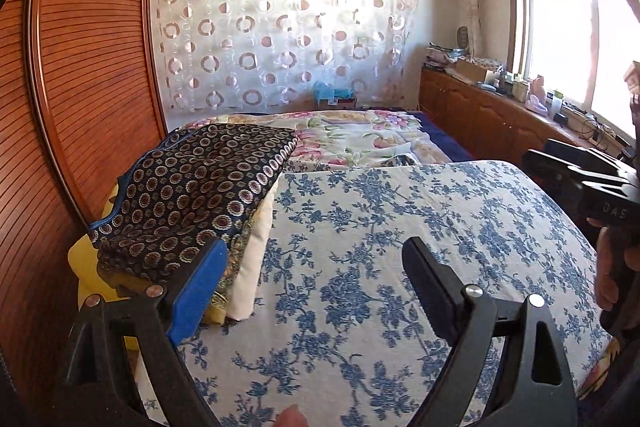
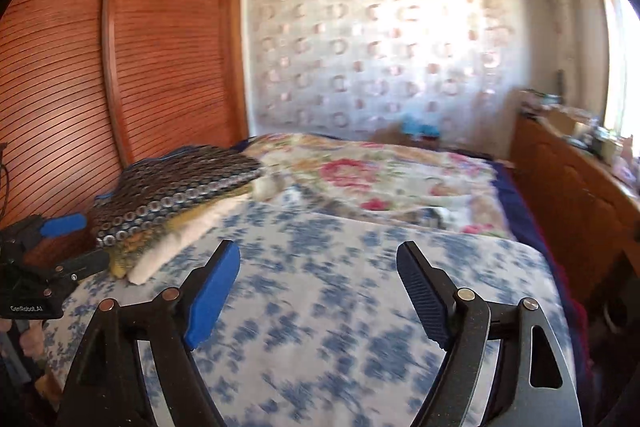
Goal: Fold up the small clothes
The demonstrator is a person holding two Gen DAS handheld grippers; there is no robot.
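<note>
A stack of folded clothes [image 1: 192,195] [image 2: 176,195] lies at the left of the blue-flowered cloth [image 1: 400,227] [image 2: 340,287]. Its top piece is dark with ring patterns; yellow and white folded pieces [image 1: 248,267] lie under it. My left gripper [image 1: 316,245] is open, with only the flowered cloth between its fingers. Its blue pad [image 1: 200,291] stands by the stack's near corner; whether it touches I cannot tell. My right gripper [image 2: 318,247] is open too, over the middle of the flowered cloth, holding nothing. The right wrist view is blurred and shows the left gripper [image 2: 86,241] beside the stack.
A wooden slatted wardrobe [image 1: 88,67] [image 2: 160,47] rises close on the left. Behind the cloth lies a bed with a flowered quilt [image 1: 352,135] [image 2: 380,171]. A low wooden cabinet [image 1: 480,115] [image 2: 568,195] with clutter runs along the right under a window. A hand [image 1: 608,267] shows at right.
</note>
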